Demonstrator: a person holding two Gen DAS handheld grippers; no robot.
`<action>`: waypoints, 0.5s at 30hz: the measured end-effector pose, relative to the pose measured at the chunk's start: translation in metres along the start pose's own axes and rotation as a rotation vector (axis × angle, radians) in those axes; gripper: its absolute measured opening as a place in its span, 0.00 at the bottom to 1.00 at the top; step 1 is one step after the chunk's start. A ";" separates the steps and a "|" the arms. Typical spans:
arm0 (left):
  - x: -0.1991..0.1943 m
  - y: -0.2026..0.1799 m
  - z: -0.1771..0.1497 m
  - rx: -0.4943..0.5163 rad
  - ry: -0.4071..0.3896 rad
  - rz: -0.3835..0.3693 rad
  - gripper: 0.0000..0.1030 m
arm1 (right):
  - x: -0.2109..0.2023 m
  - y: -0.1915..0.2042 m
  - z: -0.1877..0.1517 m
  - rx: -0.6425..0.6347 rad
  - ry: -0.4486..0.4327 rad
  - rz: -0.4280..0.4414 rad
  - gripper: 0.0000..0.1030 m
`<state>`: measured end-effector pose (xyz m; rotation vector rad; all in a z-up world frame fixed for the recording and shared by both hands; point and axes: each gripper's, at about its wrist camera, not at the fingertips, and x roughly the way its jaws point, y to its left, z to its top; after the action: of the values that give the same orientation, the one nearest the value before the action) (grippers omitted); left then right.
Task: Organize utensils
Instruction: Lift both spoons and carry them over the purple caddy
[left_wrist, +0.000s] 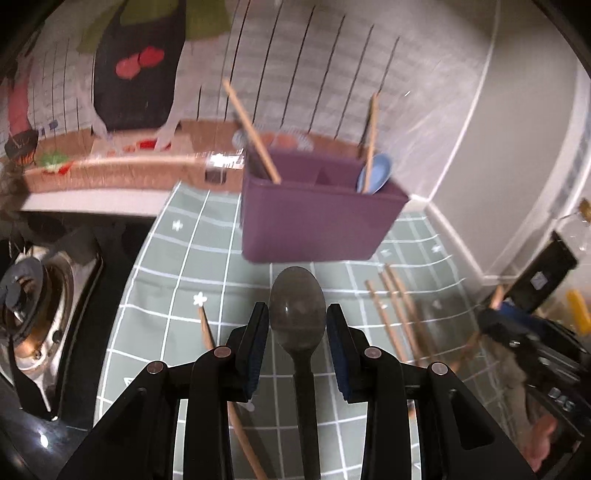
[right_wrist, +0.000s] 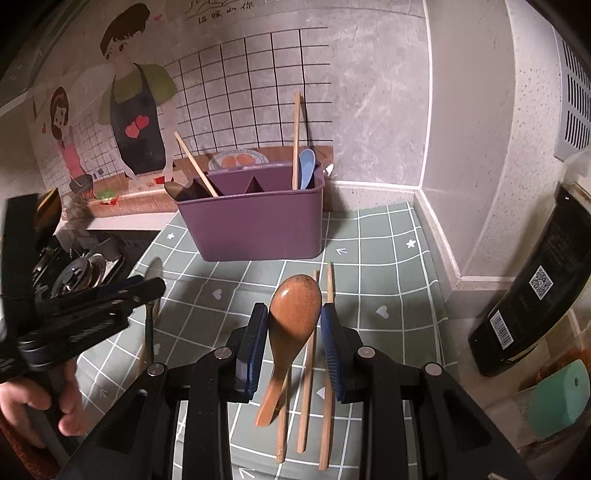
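A purple utensil caddy (left_wrist: 314, 218) stands at the back of the green checked mat; it also shows in the right wrist view (right_wrist: 258, 218). It holds chopsticks (right_wrist: 195, 164) and a blue spoon (right_wrist: 306, 168). My left gripper (left_wrist: 297, 328) is shut on a dark spoon (left_wrist: 297, 310), bowl forward, held above the mat. My right gripper (right_wrist: 293, 328) is shut on a wooden spoon (right_wrist: 293, 314), its handle hanging down left. Several wooden chopsticks (right_wrist: 306, 387) lie on the mat under it.
A gas stove burner (left_wrist: 26, 306) sits left of the mat (left_wrist: 177, 295). A black bottle (right_wrist: 535, 295) and a teal object (right_wrist: 559, 400) stand at the right by the wall corner. More chopsticks (left_wrist: 395, 317) lie on the mat. The left gripper shows in the right view (right_wrist: 85, 314).
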<state>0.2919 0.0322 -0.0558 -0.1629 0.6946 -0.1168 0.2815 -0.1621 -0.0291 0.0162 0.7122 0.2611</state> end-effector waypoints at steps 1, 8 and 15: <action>-0.007 -0.002 0.001 0.005 -0.013 -0.007 0.32 | -0.001 0.000 0.000 0.002 -0.002 0.002 0.26; -0.038 -0.012 0.017 0.044 -0.096 -0.011 0.32 | -0.013 0.008 0.008 -0.024 -0.024 -0.002 0.08; -0.062 -0.008 0.034 0.025 -0.151 -0.031 0.32 | -0.032 0.006 0.032 -0.033 -0.074 0.017 0.06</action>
<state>0.2658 0.0378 0.0106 -0.1566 0.5398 -0.1417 0.2772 -0.1618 0.0163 0.0004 0.6343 0.2875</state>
